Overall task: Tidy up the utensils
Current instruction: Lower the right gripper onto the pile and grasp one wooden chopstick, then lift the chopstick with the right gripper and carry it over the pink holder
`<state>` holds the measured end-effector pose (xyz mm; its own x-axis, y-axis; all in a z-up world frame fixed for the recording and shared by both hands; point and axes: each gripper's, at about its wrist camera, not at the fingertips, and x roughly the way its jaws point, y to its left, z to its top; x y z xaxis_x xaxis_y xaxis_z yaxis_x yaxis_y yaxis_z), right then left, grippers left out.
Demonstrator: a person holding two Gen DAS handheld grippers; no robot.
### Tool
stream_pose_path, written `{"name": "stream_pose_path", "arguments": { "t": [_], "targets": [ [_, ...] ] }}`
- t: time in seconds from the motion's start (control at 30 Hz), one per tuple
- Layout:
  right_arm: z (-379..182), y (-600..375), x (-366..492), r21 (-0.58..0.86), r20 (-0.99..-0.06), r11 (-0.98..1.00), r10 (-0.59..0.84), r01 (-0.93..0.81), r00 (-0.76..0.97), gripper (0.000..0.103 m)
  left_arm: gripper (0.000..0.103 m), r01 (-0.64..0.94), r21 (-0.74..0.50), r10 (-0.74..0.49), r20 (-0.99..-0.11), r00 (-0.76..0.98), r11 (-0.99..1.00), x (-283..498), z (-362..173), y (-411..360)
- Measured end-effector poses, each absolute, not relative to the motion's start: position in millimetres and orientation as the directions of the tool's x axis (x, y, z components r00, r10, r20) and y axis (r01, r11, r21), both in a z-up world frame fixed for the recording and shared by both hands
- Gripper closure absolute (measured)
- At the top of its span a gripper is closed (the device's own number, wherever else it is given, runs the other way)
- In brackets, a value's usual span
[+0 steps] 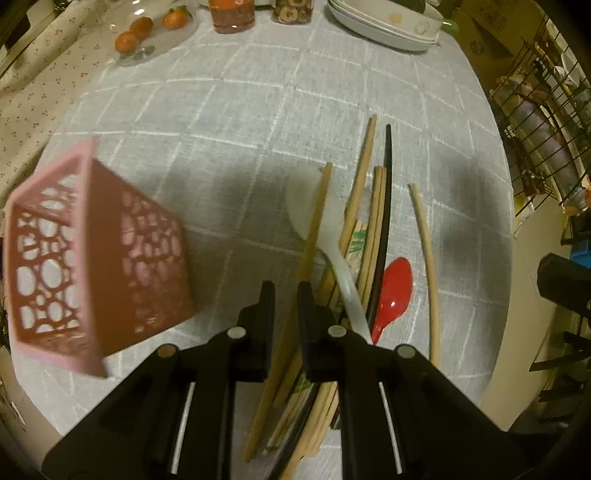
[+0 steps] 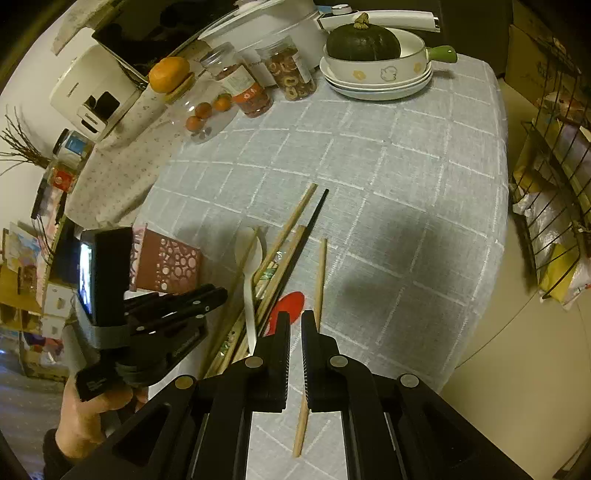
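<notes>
A pile of wooden chopsticks [image 1: 373,221], a black chopstick [image 1: 387,184], a white spoon [image 1: 306,206] and a red spoon [image 1: 395,288] lies on the grey checked tablecloth [image 1: 258,110]. My left gripper [image 1: 286,291] points steeply down over the pile's left side, shut on one wooden chopstick [image 1: 317,218] that runs between its fingers. A pink lattice holder [image 1: 99,258] stands to its left. In the right wrist view my right gripper [image 2: 295,321] is shut and holds nothing. A lone chopstick [image 2: 320,277] lies on the cloth under its right finger. The red spoon [image 2: 290,304] is just ahead.
Stacked white plates and a bowl with a dark squash [image 2: 362,42] stand at the far edge, beside jars [image 2: 251,92] and tangerines [image 1: 133,33] under a glass cover. A wire rack [image 1: 543,129] stands past the table's right edge. A hand [image 2: 85,410] holds the left gripper.
</notes>
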<state>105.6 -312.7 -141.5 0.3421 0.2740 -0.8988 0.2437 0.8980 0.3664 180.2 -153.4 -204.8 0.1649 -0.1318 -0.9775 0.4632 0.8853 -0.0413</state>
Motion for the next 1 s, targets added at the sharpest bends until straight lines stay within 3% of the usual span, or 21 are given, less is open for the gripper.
{"name": "stream_pose_path", "arguments": {
  "t": [0.27, 0.47, 0.87, 1.0],
  "targets": [
    [-169.6, -330.6, 112.1, 0.381, -0.912, 0.869, 0.297, 0.315, 0.283, 0.095, 0.091, 0.417, -0.051, -0.133, -0.976, 0.172, 0.908, 190.3, -219.5, -156.5],
    [-190.9, -336.2, 122.6, 0.367, -0.924, 0.861, 0.294, 0.353, 0.244, 0.078, 0.094, 0.417, -0.041, -0.143, -0.966, 0.215, 0.908, 188.1, -208.2, -154.9],
    [-223.4, -314.8, 156.7, 0.289, -0.954, 0.895, 0.241, 0.340, 0.176, 0.077, 0.095, 0.460, -0.065, -0.217, -0.933, 0.287, 0.885, 160.3, -158.2, -124.1],
    [-222.9, -292.6, 164.5, 0.177, -0.976, 0.942, 0.129, 0.286, 0.176, 0.077, 0.095, 0.468, -0.077, -0.241, -0.923, 0.301, 0.880, 156.2, -147.6, -112.6]
  ]
}}
